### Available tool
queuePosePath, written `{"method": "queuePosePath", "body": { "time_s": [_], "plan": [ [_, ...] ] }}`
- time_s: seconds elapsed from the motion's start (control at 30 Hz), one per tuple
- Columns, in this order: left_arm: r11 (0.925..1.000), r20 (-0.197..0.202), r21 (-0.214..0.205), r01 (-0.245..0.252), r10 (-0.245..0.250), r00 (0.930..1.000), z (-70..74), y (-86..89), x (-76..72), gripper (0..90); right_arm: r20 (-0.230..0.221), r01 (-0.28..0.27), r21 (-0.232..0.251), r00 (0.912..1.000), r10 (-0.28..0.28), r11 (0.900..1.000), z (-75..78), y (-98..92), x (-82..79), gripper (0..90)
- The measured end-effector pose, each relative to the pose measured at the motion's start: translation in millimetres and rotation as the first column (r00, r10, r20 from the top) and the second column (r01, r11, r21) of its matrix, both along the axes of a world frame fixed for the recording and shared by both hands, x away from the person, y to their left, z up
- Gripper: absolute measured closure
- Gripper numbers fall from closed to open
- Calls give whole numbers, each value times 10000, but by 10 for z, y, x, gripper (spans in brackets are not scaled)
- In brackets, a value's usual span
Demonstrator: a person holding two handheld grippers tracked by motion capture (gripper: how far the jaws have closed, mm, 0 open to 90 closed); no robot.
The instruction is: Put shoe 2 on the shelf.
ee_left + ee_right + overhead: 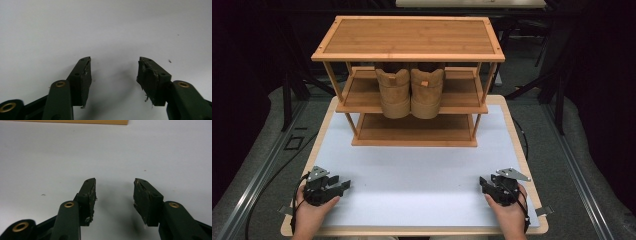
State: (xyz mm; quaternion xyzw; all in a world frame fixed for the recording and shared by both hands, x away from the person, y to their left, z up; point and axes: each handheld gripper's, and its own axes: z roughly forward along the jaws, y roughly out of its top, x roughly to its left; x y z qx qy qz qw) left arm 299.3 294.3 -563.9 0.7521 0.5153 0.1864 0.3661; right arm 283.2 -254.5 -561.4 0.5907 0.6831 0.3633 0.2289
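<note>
Both grippers, L gripper (343,185) & R gripper (482,182), are resting spread & empty on the white mat (422,170), w/ the boots (410,92) sitting on the rack's (408,37) middle shelf—next they're needing a reach fwd.

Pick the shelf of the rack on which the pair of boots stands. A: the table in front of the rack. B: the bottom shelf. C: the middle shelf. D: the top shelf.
C: the boots stand side by side on the middle shelf of the rack, under its top board and above the bottom shelf.
</note>
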Motion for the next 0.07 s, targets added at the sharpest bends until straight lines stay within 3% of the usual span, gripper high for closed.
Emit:
{"method": "queuePosePath", "body": {
  "time_s": [0.07],
  "plan": [
    [9997,139,179,-171,169,9998,8,25,18,420,52,285,-203,9996,-284,9994,0,-43,16,471]
  ]
}}
